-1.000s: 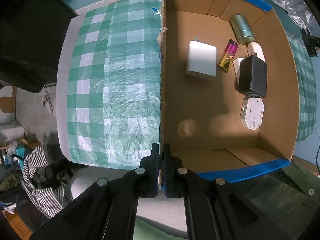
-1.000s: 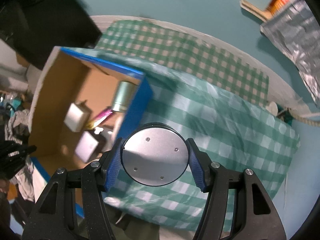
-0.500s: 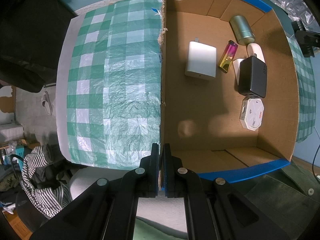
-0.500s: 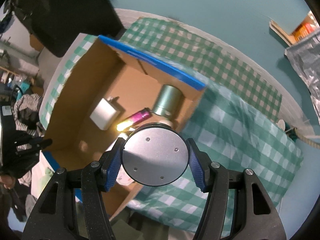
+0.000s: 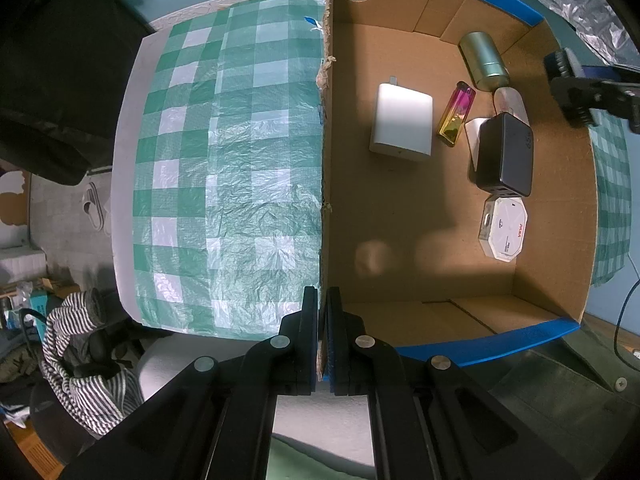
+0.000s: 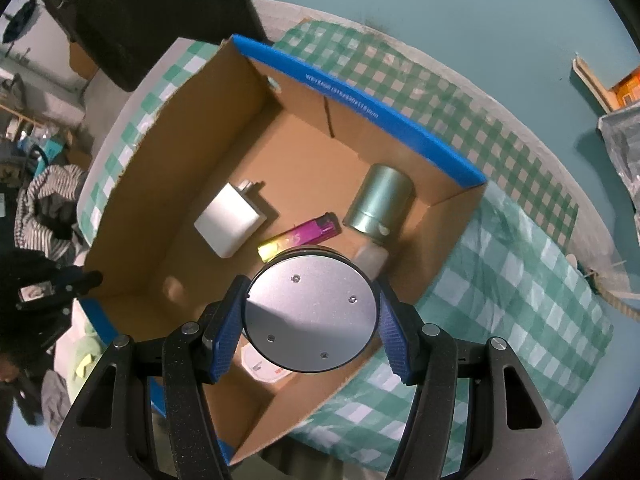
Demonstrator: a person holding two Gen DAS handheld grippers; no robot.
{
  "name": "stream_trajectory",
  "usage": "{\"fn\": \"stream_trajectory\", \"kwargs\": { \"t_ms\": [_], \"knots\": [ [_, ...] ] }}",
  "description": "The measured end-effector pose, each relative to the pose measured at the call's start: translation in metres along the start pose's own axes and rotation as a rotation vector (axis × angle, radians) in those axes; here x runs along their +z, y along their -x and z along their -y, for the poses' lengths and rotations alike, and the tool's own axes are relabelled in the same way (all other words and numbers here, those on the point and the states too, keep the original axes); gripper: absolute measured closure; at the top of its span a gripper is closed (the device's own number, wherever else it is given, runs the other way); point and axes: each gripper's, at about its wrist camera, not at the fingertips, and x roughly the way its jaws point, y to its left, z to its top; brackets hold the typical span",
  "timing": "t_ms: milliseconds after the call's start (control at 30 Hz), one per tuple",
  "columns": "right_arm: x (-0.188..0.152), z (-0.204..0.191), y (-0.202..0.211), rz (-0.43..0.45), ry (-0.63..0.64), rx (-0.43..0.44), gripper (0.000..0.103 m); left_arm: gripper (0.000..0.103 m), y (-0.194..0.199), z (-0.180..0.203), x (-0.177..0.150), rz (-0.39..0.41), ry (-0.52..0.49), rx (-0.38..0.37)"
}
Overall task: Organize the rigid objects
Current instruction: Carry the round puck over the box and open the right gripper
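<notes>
A: How is the puck judged to handle?

B: A stiff metal disc is seen, smooth-faced, so it is judged fairly heavy and slippery. It is best taken across its round rim, where the ribbed blue pads can bite.

A: And the right gripper?

B: It is set about half open, clamped on the puck's rim from both sides. The puck is held above the box, over the lighter and the can.

A: The left gripper?

B: Its jaws are pressed nearly together on the box's wall, at the near corner. The box is thus steadied on the cloth.
</notes>
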Motion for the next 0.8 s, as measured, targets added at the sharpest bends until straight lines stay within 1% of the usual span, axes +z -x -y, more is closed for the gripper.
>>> {"fn": "stream_trajectory", "kwargs": {
  "t_ms": [367,500,567,600,800],
  "knots": [
    [-0.007,0.006,-0.023,-0.041,-0.007,-0.026,0.041,0.099,0.000,0.000,0.000,0.001,0.000,-0.001],
    [-0.009,0.004,-0.020,-0.030,0.008,-0.032,0.040,0.099,0.000,0.000,0.000,0.000,0.000,0.001],
    [-0.010,0.005,-0.018,-0.020,0.004,-0.035,0.034,0.099,0.000,0.000,0.000,0.001,0.000,-0.001],
    [-0.010,0.006,-0.016,-0.013,-0.002,-0.035,0.033,0.099,0.000,0.000,0.000,0.002,0.000,-0.001],
    [-0.013,0.011,-0.005,0.018,-0.034,-0.012,0.031,0.099,0.001,-0.001,0.000,0.005,0.002,0.002]
  ]
}}
